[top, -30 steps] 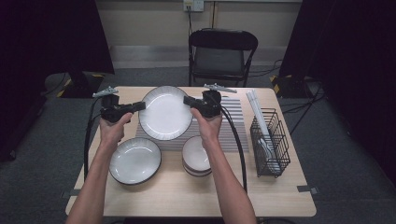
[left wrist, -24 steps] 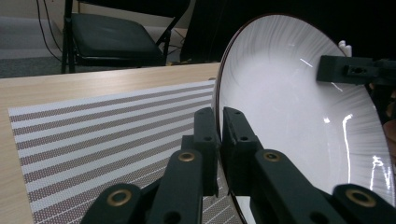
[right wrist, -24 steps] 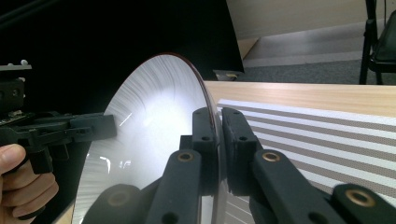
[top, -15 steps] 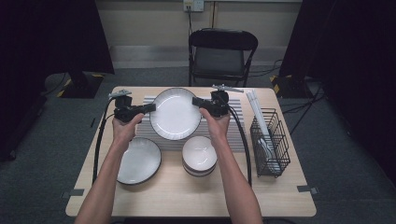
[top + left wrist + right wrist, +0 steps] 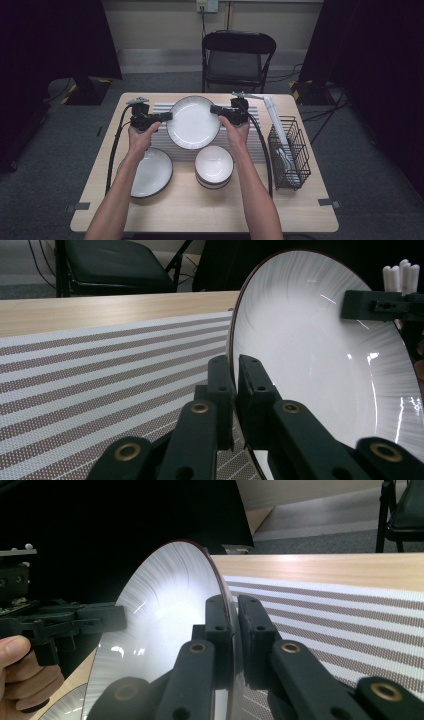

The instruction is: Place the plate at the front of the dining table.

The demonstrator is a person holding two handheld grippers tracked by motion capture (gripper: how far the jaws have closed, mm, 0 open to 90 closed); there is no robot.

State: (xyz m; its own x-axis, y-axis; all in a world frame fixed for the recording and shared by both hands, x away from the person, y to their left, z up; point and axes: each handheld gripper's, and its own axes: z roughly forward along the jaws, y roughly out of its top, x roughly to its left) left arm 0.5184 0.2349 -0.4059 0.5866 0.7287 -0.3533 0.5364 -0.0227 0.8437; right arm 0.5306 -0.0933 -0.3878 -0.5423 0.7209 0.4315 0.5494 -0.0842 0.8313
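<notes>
Plate: round white ceramic plate with a dark rim (image 5: 193, 122), held off the surface between the two hands, over the grey-and-white striped mat (image 5: 165, 142).
Left tongs (image 5: 169, 116): black, closed tight on the plate's left rim; in the left gripper view the rim sits pinched between the jaws.
Right tongs (image 5: 214, 108): black, closed tight on the opposite rim.
Nearby on the light wooden surface (image 5: 200, 210): second dark-rimmed white plate (image 5: 150, 172), stack of small white bowls (image 5: 214, 166), black wire basket (image 5: 290, 152).
</notes>
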